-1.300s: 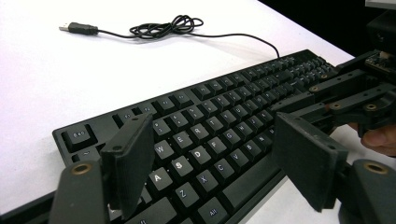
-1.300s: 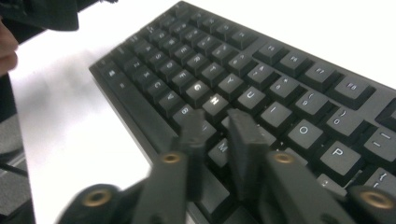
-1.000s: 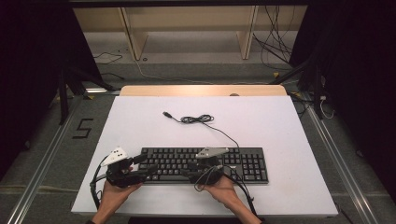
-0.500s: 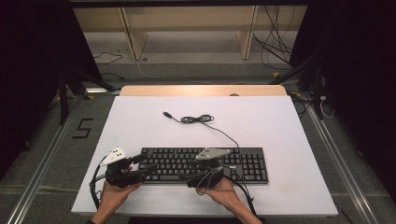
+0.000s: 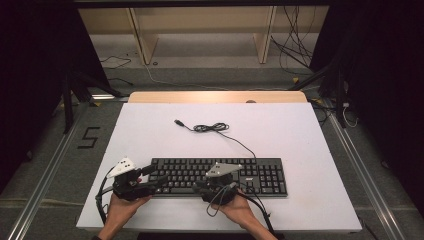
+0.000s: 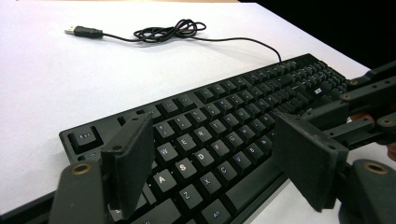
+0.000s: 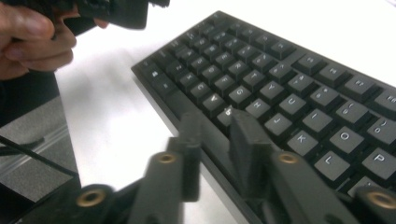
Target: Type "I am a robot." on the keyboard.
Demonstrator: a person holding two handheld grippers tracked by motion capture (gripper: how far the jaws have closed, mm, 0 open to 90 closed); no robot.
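Keyboard (image 5: pixel 220 176), black, full-size, lies flat along the near edge of the white table (image 5: pixel 300 135) in the high view. Count here: one keyboard, one cable (image 5: pixel 212 128) running from its back edge to a loose coil, one USB plug (image 5: pixel 178 122) lying unconnected at the cable's end. Two grippers, one per hand. Left gripper (image 5: pixel 152 180) sits at the keyboard's left end, right gripper (image 5: pixel 197 186) at the near edge about mid-board. Both hands rest low on the table.

Left gripper view: jaws stand wide apart, nothing between the pads but air above the A–S–Z keys (image 6: pixel 180 168). Holds nothing. Risk, as I judge it: closing from here, the broad pads would come down on several keys at once, or catch a keycap edge and pry it up. The right gripper's linkage (image 6: pixel 369 102) sits near the right jaw; the two tools could knock together if either swings inward.

Right gripper view: picture is soft. Jaws have just been closing and now stand narrow, a slim gap left, no key or other thing gripped between them. Tips hang over the keyboard's front rim near the bottom letter row (image 7: pixel 219 105); I cannot tell whether they touch it. Risk: narrowed tips pressed at a slant could slip off a key onto its neighbour, or push the whole keyboard away across the smooth tabletop, as nothing pins it. The left gripper (image 7: pixel 112 9) and its hand (image 7: pixel 28 39) show at top left, well apart.
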